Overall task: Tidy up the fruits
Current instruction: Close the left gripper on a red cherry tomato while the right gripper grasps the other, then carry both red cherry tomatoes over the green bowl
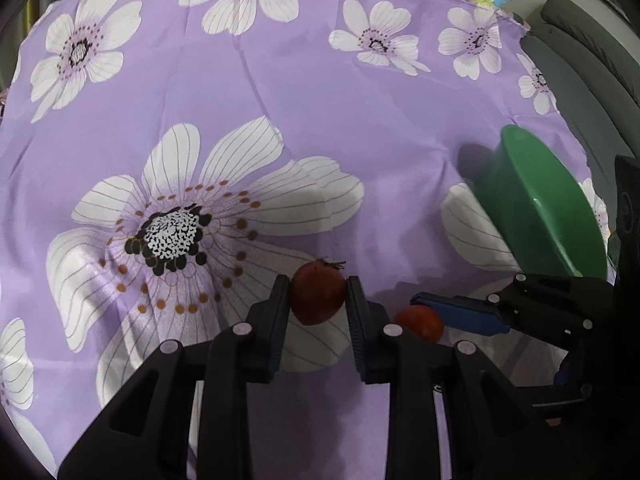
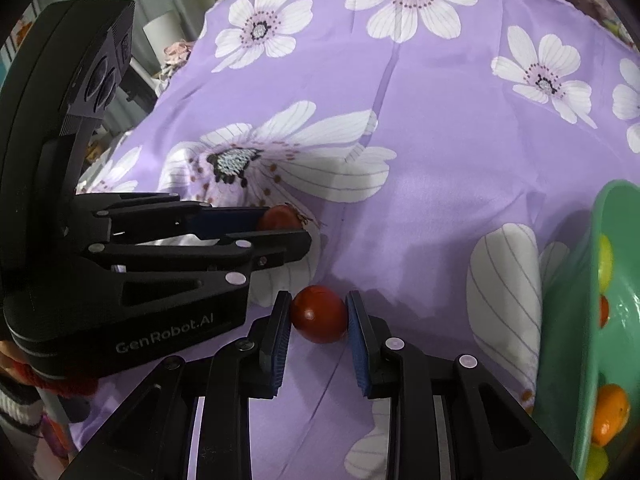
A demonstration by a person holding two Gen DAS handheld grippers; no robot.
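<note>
My left gripper (image 1: 318,294) is shut on a dark red fruit with a dry stem (image 1: 318,298), low over the purple flowered cloth (image 1: 320,120). My right gripper (image 2: 319,314) is shut on a red-orange round fruit (image 2: 320,314), which also shows in the left wrist view (image 1: 420,322). The left gripper (image 2: 280,226) with its dark red fruit (image 2: 280,218) shows in the right wrist view, just left of and beyond my right gripper. A green bowl (image 1: 540,208) stands at the right; in the right wrist view the bowl (image 2: 576,320) holds several orange, yellow and red fruits (image 2: 610,414).
The flowered cloth covers the whole surface. A grey sofa (image 1: 580,60) lies beyond the cloth's right edge. Clutter and a white roll (image 2: 162,34) stand past the cloth's left edge in the right wrist view.
</note>
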